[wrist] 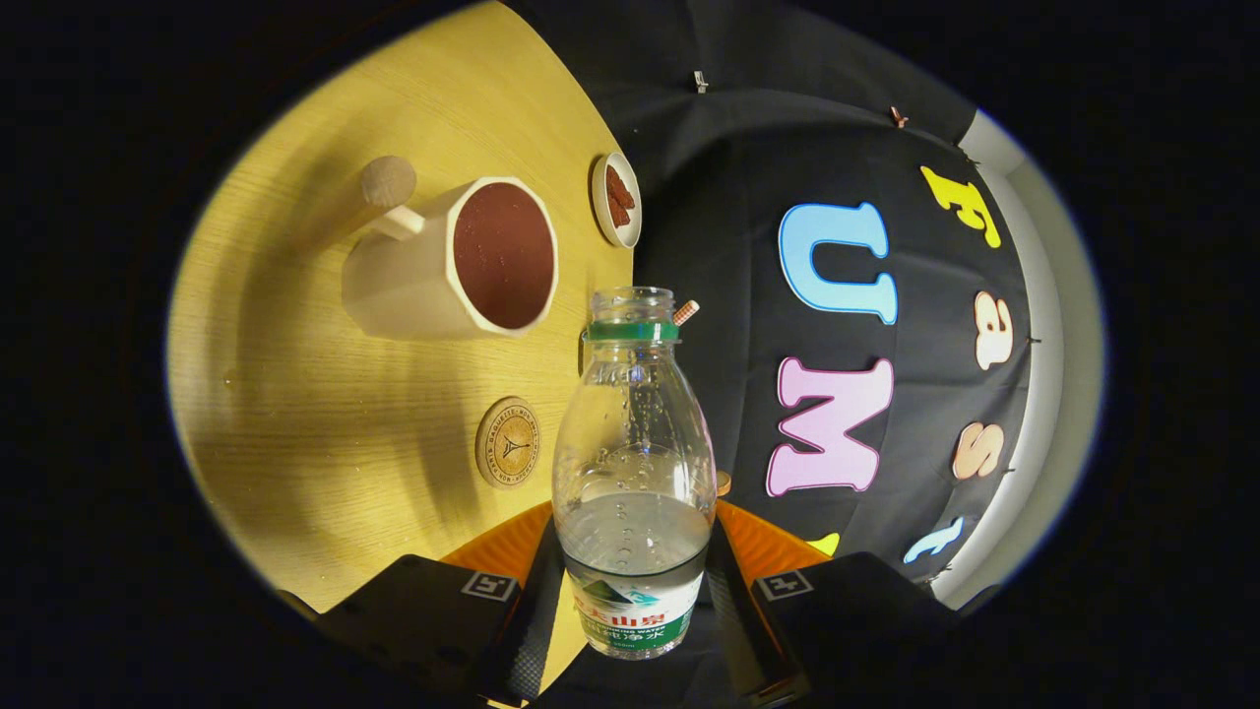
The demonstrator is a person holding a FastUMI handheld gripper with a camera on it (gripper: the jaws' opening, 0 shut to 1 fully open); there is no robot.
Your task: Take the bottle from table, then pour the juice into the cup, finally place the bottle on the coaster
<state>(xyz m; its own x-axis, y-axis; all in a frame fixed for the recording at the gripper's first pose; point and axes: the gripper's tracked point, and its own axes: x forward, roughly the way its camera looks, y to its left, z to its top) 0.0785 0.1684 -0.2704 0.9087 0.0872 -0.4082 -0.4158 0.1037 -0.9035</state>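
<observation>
View is rolled: worktop (pixel 325 433) fills the 9 o'clock side, booth wall the 3 o'clock side. Worktop's far rim is lost in dark vignetting.

Left to right: cup (pixel 453 261) with knob handle toward 10 o'clock, its mouth facing the camera, dark reddish inside; whether that is liquid or glaze is not clear. Coaster (pixel 508 442), round, printed emblem too small to read, lies at 7 o'clock from the cup, just beside the bottle's shoulder. Small dish (pixel 617 200) at the worktop edge, 1 o'clock from the cup, with reddish pieces not identifiable.

Bottle (pixel 634 463): uncapped, green neck ring, clear liquid low in the body. Base cut off below the label. A small striped item behind the neck is mostly hidden.

Claw (pixel 635 591): both fingers clamp the bottle's lower body; fingertips are hidden behind it.
</observation>
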